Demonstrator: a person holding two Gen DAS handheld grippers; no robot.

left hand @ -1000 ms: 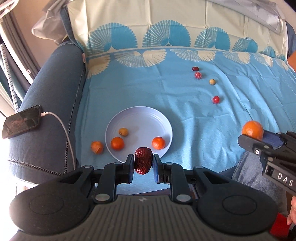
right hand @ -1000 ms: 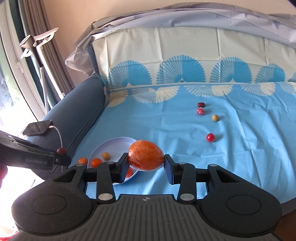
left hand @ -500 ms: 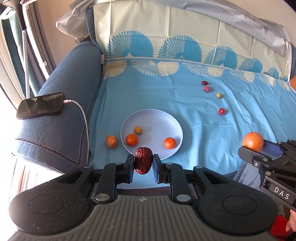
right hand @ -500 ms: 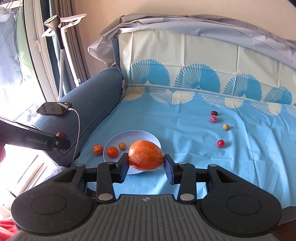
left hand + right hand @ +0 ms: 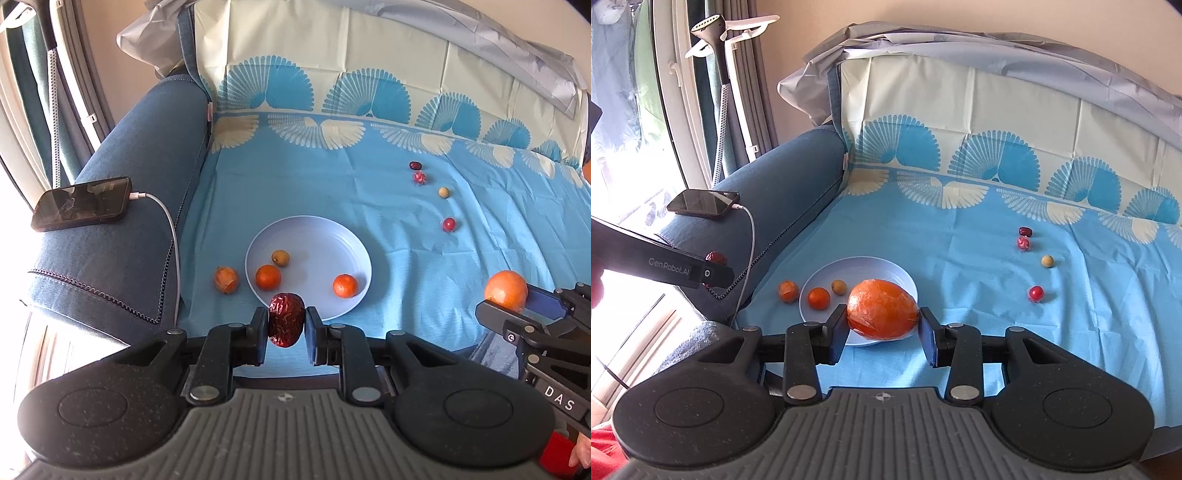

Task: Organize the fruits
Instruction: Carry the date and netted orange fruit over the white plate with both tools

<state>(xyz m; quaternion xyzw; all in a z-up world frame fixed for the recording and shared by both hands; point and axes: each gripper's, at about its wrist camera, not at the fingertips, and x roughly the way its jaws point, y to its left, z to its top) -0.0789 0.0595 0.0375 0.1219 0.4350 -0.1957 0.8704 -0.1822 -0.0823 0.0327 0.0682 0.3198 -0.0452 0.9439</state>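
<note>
My left gripper (image 5: 286, 320) is shut on a wrinkled dark red date (image 5: 286, 319), held above the near rim of a pale blue plate (image 5: 325, 240). On the plate lie two small oranges (image 5: 268, 276) (image 5: 345, 285) and a little yellowish fruit (image 5: 280, 257). A wrapped orange fruit (image 5: 226, 280) rests on the cloth left of the plate. My right gripper (image 5: 882, 320) is shut on a large plastic-wrapped orange (image 5: 882, 308), in front of the plate (image 5: 886, 269). Several small fruits lie at the far right: a dark date (image 5: 1025, 231), a red wrapped one (image 5: 1023, 243), a yellowish one (image 5: 1047, 261), a red one (image 5: 1036, 292).
A blue patterned cloth (image 5: 369, 206) covers the sofa seat. A phone (image 5: 82, 203) on a white charging cable (image 5: 168, 225) lies on the blue armrest (image 5: 122, 221) at left. A garment steamer (image 5: 716, 33) stands by the window behind the armrest.
Both views have swung, bringing the armrest and phone further into frame, and the plate now sits farther away. Both grippers keep their fruits.
</note>
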